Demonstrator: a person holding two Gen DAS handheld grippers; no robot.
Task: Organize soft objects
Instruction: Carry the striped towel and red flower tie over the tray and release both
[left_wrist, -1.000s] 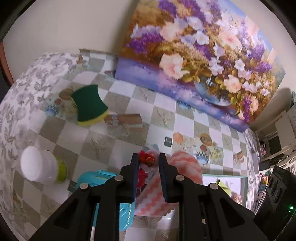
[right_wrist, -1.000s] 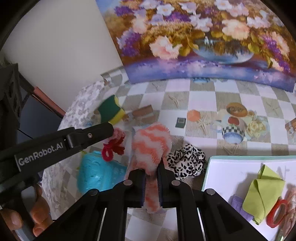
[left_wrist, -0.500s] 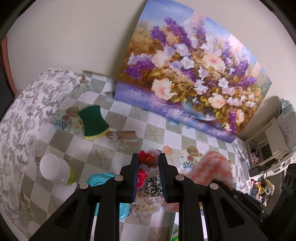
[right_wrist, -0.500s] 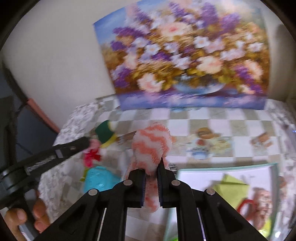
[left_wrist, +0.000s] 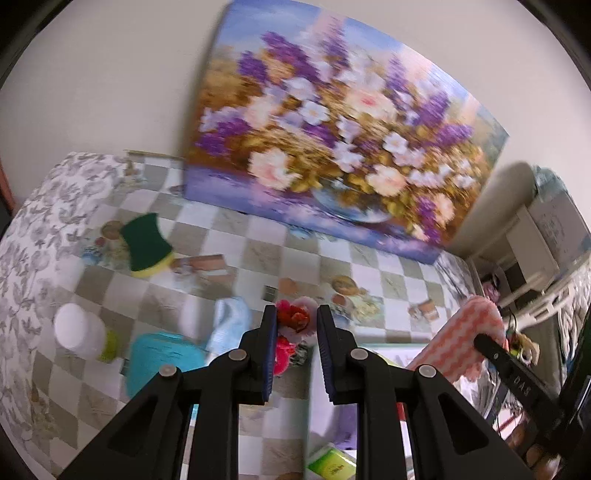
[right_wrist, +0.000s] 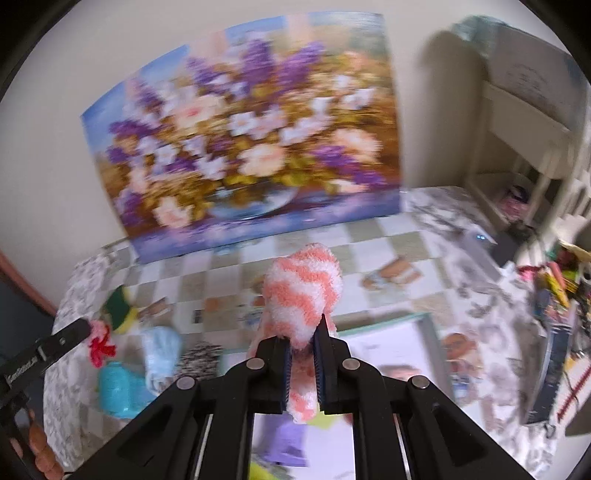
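Note:
My left gripper (left_wrist: 294, 321) is shut on a pink and red scrunchie (left_wrist: 293, 318) and holds it above the table. My right gripper (right_wrist: 302, 336) is shut on a fluffy orange and white striped sock (right_wrist: 303, 295), held in the air over the white tray (right_wrist: 388, 345). The sock also shows at the right of the left wrist view (left_wrist: 472, 336). A light blue fluffy sock (left_wrist: 231, 321) and a leopard-print scrunchie (right_wrist: 201, 356) lie on the table left of the tray. The scrunchie in my left gripper shows in the right wrist view (right_wrist: 99, 338).
A green and yellow sponge (left_wrist: 146, 245) lies at the back left. A white-capped bottle (left_wrist: 79, 330) and a turquoise object (left_wrist: 159, 356) stand at the left. A flower painting (left_wrist: 332, 140) leans on the wall. A light green folded cloth (left_wrist: 330, 467) lies in the tray. Clutter fills the right side.
Both grippers have risen and swung to the right. The striped sock has moved over the tray. The light blue sock has come into view on the table.

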